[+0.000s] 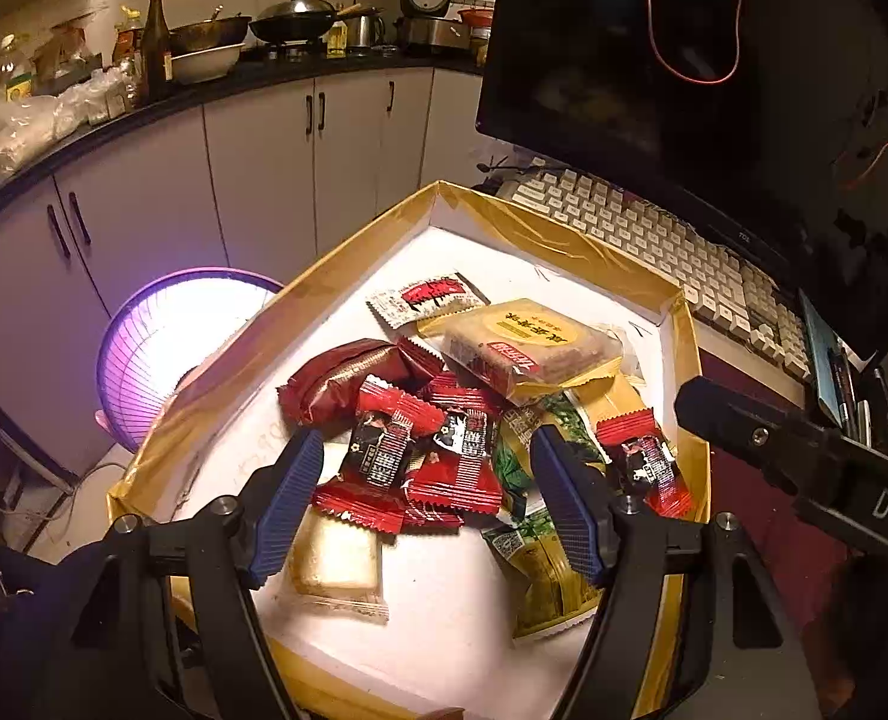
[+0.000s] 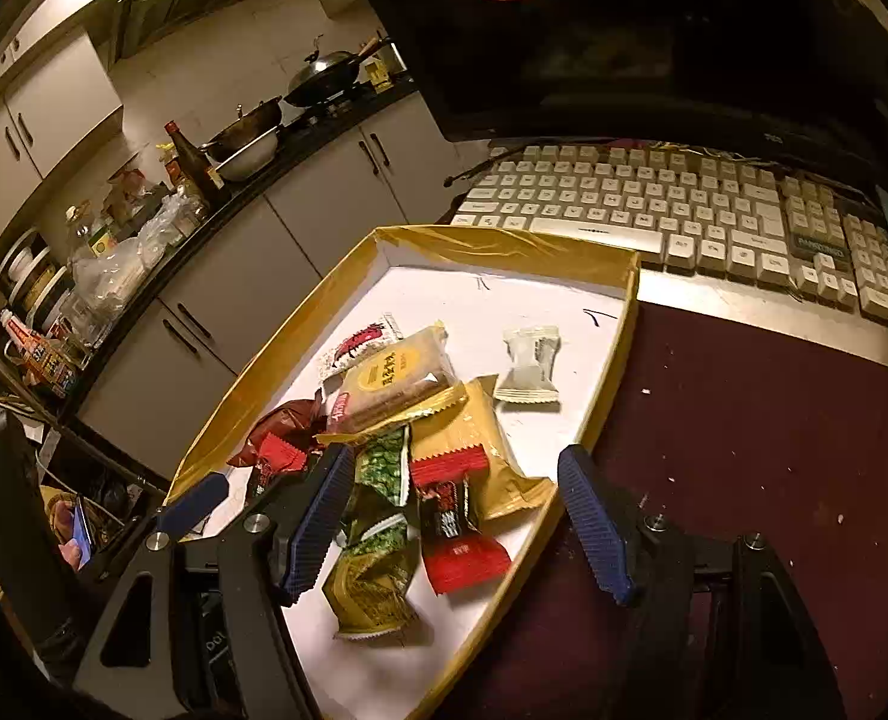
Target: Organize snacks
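box: shallow gold-rimmed box [image 1: 564,228] with a white floor, sitting on a dark red table [image 2: 744,450], and all the snacks are inside it
pile: most packets are heaped in the middle, overlapping each other, so it's pretty messy
top of pile: a clear-wrapped cake [image 1: 528,348] with a yellow round label, long axis running roughly along the box, tilted up on the packets under it
red ones: small red candies [image 1: 420,462] bunched together, one more red candy [image 1: 642,462] off by the box's right wall, lying end-on toward the left camera
others: dark red pouch [image 1: 342,378] on the left of the heap, green packet [image 2: 378,516] pointing lengthwise toward the near edge, pale square packet [image 1: 336,564] flat on the floor near the left gripper
loner: a white candy [image 2: 528,366] sits apart from the heap, toward the far right part of the box
left gripper [image 1: 423,501]: fingers wide apart, nothing pinched, hanging over the red candies
right gripper [image 2: 453,522]: fingers wide too, holding nothing, straddling the box's near right rim
around: keyboard [image 2: 654,210] just behind the box, dark monitor [image 1: 654,60] above it, purple basket [image 1: 168,348] down to the left, kitchen counter [image 1: 204,84] with pans in the back
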`<state>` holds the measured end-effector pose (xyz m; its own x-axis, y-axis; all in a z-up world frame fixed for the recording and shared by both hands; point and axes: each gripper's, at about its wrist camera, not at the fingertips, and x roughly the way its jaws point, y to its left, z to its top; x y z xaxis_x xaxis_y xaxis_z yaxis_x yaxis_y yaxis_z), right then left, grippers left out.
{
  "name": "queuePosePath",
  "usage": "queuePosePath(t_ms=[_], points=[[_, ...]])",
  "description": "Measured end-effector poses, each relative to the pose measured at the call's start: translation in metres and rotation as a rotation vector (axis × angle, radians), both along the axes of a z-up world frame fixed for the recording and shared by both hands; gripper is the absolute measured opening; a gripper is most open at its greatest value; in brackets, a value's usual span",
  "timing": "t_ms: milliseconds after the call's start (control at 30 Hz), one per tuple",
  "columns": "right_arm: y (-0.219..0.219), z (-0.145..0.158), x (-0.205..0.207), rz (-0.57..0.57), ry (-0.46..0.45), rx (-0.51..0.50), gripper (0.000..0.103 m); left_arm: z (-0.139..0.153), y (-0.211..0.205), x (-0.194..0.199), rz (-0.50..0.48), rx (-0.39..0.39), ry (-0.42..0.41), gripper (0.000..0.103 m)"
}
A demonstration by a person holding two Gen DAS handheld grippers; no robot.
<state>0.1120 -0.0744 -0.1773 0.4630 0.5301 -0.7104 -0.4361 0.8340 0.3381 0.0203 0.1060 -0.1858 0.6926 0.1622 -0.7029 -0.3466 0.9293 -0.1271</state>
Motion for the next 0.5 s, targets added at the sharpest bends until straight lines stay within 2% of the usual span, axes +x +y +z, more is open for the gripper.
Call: queuePosePath(t_ms=[500], points=[[-0.0029, 0.0067, -0.0074, 0.002, -0.01, 0.008, 0.072, 0.0045, -0.0016, -0.0058, 0.021, 0.03, 0.002, 0.072]])
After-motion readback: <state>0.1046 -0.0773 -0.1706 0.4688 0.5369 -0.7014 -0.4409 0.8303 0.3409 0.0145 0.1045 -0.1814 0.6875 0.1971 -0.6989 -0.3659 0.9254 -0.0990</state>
